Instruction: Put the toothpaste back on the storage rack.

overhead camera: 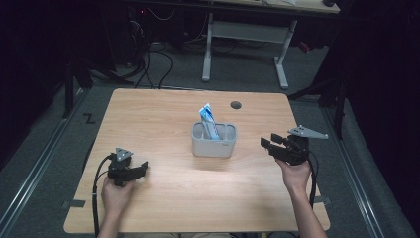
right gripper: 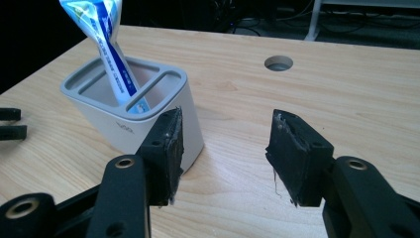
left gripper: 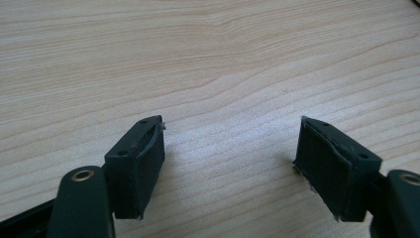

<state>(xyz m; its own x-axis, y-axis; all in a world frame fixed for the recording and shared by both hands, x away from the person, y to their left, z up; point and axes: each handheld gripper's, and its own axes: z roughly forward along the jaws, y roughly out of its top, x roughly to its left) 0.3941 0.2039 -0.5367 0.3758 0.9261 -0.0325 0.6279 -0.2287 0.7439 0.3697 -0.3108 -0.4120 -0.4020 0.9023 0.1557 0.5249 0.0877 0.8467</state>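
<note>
while the blue-and-white toothpaste tube (right gripper: 110, 47) stands tilted in the middle slot of the grey holder (right gripper: 163, 116), its crimped top sticking up above the rim, nothing grips it. seen along the right gripper (right gripper: 224, 148), the holder sits just beyond and partly behind the pad of the finger at the left (right gripper: 166, 148), and the tube rises above that finger's tip. the right gripper's jaws stand wide apart with only bare wood between them. from the high view this gripper (overhead camera: 271, 143) hovers beside the holder (overhead camera: 214, 141), apart from it, with the tube (overhead camera: 208, 120) leaning up out of the holder.

the left gripper (left gripper: 230, 166) is also spread open, its pads (left gripper: 148, 171) hanging over plain tabletop (left gripper: 208, 64), empty. in the high view it (overhead camera: 142, 167) rests low, well apart from the holder and on the side opposite the right gripper. a round cable hole (right gripper: 278, 63) lies in the table well beyond the right fingers.

judging by this, the work stands either just after placing the tube or just ahead of picking it; i cannot tell which. if a pick is meant, the right gripper would need to rise, swing toward the holder until the tube's upper end lies between its pads, then close gently on the soft tube and lift straight up so the holder is not dragged.
</note>
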